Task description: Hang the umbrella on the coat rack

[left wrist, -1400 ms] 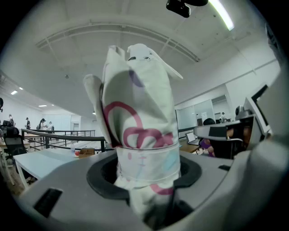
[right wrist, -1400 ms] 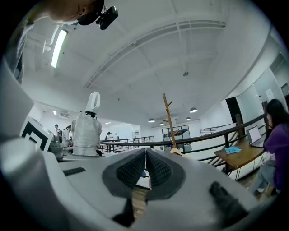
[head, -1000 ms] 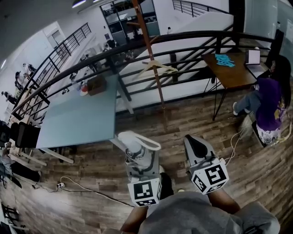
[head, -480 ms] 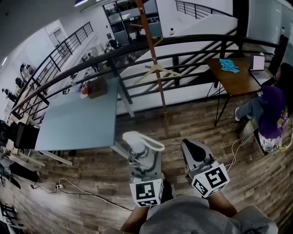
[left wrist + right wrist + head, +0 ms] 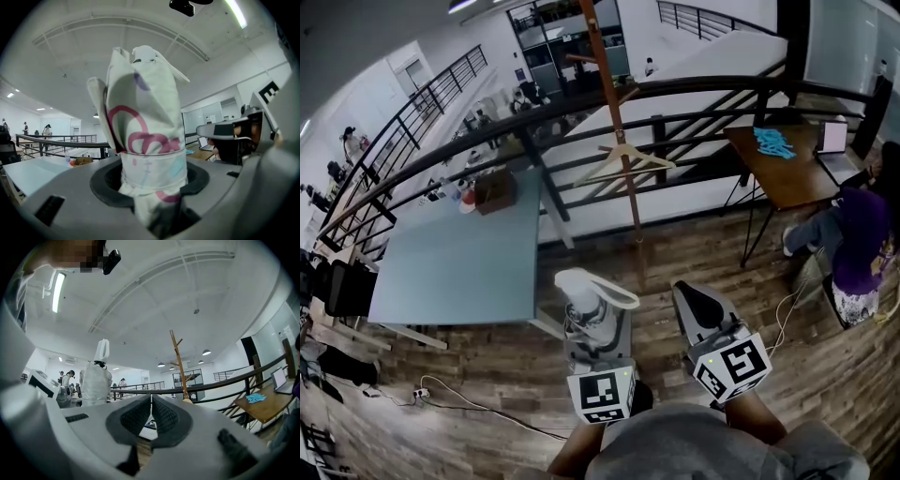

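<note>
A folded white umbrella (image 5: 145,122) with pink ring prints stands upright between the jaws of my left gripper (image 5: 152,185), which is shut on it. Seen from the head view, the umbrella (image 5: 586,292) has a white strap loop at its top and the left gripper (image 5: 592,323) holds it over the wooden floor. My right gripper (image 5: 701,305) is beside it, its jaws shut with nothing between them (image 5: 151,416). The brown wooden coat rack (image 5: 614,112) stands ahead by the railing, with a wooden hanger (image 5: 623,155) on it. It also shows in the right gripper view as the coat rack (image 5: 178,363).
A light blue table (image 5: 459,248) stands to the left with a box and bottles on its far end. A black railing (image 5: 675,89) runs behind the rack. At right a seated person (image 5: 858,220) is at a wooden desk (image 5: 778,164). A cable (image 5: 469,398) lies on the floor.
Both grippers and the view have advanced toward the railing and coat rack; the rack and table look a little nearer. The umbrella stays gripped in the left gripper.
</note>
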{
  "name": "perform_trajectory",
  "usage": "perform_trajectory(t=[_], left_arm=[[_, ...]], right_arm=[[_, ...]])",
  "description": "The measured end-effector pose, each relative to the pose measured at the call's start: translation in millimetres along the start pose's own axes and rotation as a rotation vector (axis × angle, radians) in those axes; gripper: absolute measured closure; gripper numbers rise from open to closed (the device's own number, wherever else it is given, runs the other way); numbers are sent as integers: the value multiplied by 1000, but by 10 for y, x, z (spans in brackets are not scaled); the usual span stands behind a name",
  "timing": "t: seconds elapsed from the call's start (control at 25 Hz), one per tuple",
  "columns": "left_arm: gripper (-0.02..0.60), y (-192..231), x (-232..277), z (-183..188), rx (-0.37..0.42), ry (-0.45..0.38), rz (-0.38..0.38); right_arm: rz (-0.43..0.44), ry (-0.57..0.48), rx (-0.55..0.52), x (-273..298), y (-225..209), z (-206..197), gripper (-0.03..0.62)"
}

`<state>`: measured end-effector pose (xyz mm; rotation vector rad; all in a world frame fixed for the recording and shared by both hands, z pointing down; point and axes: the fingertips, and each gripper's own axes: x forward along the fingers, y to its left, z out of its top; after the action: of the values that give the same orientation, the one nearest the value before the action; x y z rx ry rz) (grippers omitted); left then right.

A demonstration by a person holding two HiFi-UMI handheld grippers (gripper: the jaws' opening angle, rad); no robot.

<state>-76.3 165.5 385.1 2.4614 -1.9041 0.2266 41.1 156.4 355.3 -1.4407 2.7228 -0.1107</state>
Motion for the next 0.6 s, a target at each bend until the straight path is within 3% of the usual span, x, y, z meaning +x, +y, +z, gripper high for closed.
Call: perform_trajectory(t=[0.6], left_arm=[[330, 711, 709, 232, 13, -27, -10]], right_arm=[[-24, -11, 2, 1007, -73, 150, 569]])
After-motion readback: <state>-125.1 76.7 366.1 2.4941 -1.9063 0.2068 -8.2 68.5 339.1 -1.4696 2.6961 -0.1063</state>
